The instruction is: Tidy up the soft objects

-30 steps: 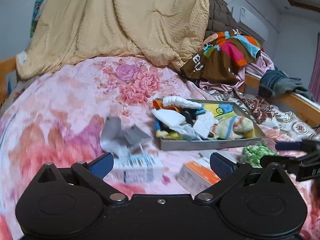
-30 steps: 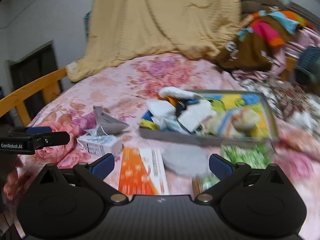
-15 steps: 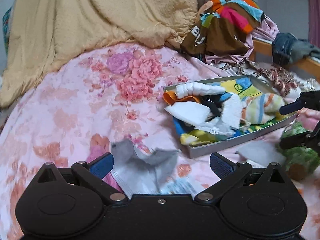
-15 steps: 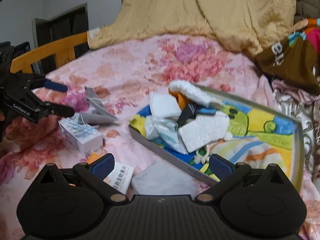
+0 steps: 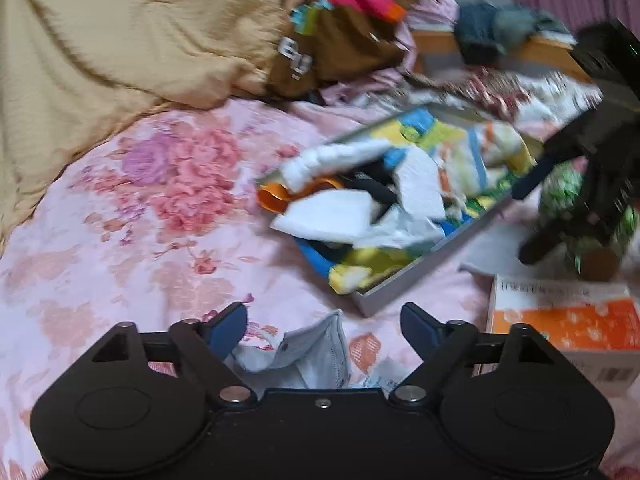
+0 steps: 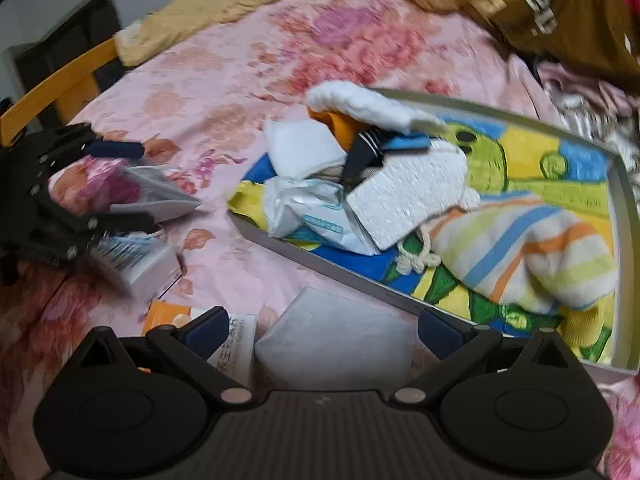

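A grey-rimmed tray (image 5: 416,276) (image 6: 320,264) with a cartoon lining lies on the pink floral bed and holds several soft items: white cloths, a striped sock (image 6: 528,256), a white sponge (image 6: 404,200). My left gripper (image 5: 324,328) is open, its fingers on either side of a crumpled grey-white pouch (image 5: 308,356) on the bed. My right gripper (image 6: 320,332) is open over a pale grey folded pad (image 6: 336,344) just outside the tray's near rim. The pouch (image 6: 160,196) also shows in the right wrist view between the left gripper's fingers.
An orange-and-white box (image 5: 560,320) and a green patterned bundle (image 5: 568,200) lie right of the tray. A small white box (image 6: 140,260) sits near the left gripper. A tan quilt (image 5: 120,40), piled clothes (image 5: 340,28) and a wooden rail (image 6: 52,92) border the bed.
Both grippers have moved forward and down. The left one now straddles the grey pouch; the right one has closed in on the grey pad by the tray. Both stay open.
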The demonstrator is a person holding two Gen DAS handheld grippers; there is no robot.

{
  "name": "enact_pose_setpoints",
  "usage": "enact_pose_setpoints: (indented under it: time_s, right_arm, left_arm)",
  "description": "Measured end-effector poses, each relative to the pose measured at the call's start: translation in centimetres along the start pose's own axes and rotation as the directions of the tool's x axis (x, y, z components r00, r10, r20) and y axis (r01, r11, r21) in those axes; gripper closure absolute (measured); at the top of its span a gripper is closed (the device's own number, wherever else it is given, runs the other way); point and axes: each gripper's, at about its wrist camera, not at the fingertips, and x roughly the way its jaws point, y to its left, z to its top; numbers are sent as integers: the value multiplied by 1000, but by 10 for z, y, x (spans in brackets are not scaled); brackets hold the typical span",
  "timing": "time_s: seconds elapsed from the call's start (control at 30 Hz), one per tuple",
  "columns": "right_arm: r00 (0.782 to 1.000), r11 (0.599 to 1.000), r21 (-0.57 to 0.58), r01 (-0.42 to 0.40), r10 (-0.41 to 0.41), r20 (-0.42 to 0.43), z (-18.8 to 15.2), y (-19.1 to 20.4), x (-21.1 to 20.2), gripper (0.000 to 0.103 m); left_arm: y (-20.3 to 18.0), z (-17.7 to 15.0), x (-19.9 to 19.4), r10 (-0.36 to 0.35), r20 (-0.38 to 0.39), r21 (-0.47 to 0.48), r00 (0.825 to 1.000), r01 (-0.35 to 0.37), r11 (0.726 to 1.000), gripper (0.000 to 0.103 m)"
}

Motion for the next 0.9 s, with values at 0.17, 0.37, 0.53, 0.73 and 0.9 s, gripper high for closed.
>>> enact_pose_setpoints:
  time_s: [0.17, 0.37, 0.53, 0.73, 0.9]
  right_arm:
    - [997, 996, 89, 28, -21, -74, 8, -1, 15, 0]
    - [985, 986, 124, 108, -90, -146, 18, 5, 31, 0]
    - [973, 979, 83, 184, -170, -154, 24, 17, 37, 1]
    - [959, 971, 96, 217, -195, -204, 25, 16, 45, 18]
    - [961, 974, 87, 210, -190, -201, 18, 18, 44, 24]
  left_arm:
    - [-4, 1, 11, 22, -79, 69, 997, -16, 997, 40]
    - [-2, -4, 26, 46, -177, 52, 983, -37, 998, 81]
    - [-5, -2, 26, 35, -171, 50, 985, -27, 998, 96]
    - [-14, 7, 20, -8, -114, 27, 993, 11, 1000, 97]
    - [-24, 11, 21, -39, -100, 20, 994, 41, 999, 97]
